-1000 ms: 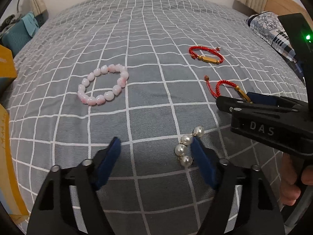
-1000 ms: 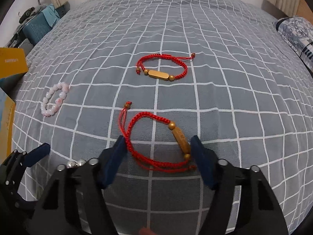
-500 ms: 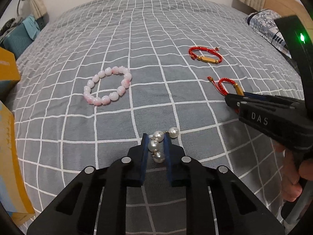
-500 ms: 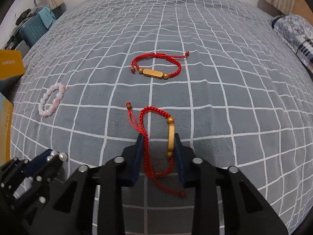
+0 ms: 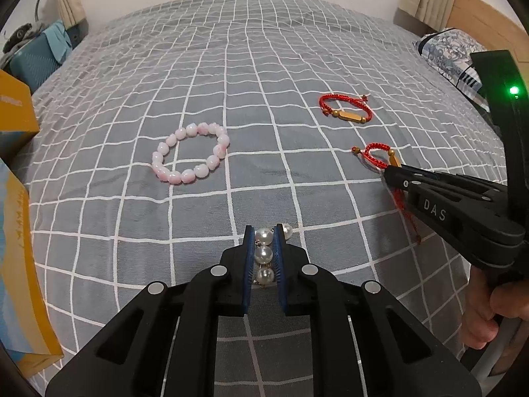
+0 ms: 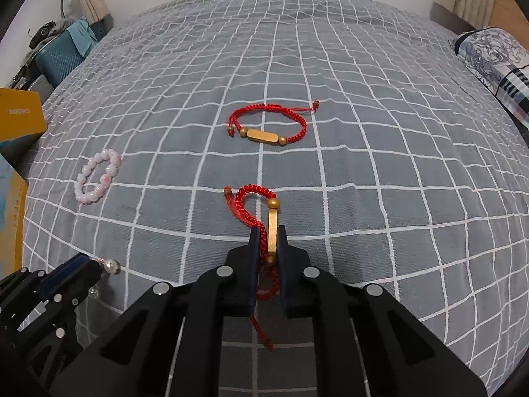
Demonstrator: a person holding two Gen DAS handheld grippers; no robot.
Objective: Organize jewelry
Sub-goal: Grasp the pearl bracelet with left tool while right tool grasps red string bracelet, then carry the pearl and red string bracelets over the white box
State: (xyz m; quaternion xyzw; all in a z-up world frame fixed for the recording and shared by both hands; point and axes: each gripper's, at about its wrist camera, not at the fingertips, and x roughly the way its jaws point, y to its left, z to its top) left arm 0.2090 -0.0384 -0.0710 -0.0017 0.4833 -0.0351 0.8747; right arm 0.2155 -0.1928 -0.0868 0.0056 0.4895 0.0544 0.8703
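My left gripper [image 5: 264, 231] is shut on a white pearl piece [image 5: 264, 254], lifted just off the grey checked bedspread [image 5: 251, 66]. My right gripper [image 6: 267, 231] is shut on a red cord bracelet with a gold bar [image 6: 271, 223], its cord ends dangling below; it also shows in the left wrist view [image 5: 377, 154]. A second red cord bracelet with a gold bar [image 6: 267, 125] lies farther back on the bed. A pink bead bracelet [image 5: 190, 154] lies to the left, also in the right wrist view [image 6: 97, 182].
A yellow and blue box [image 5: 20, 248] stands at the left edge of the bed, and a teal suitcase [image 6: 61, 56] is behind it. A patterned pillow [image 6: 496, 56] lies at the far right. The left gripper shows in the right wrist view [image 6: 79, 271].
Both grippers went from open to shut, the left on the pearl piece and the right on the near red bracelet. Both pieces have lifted slightly off the bedspread.
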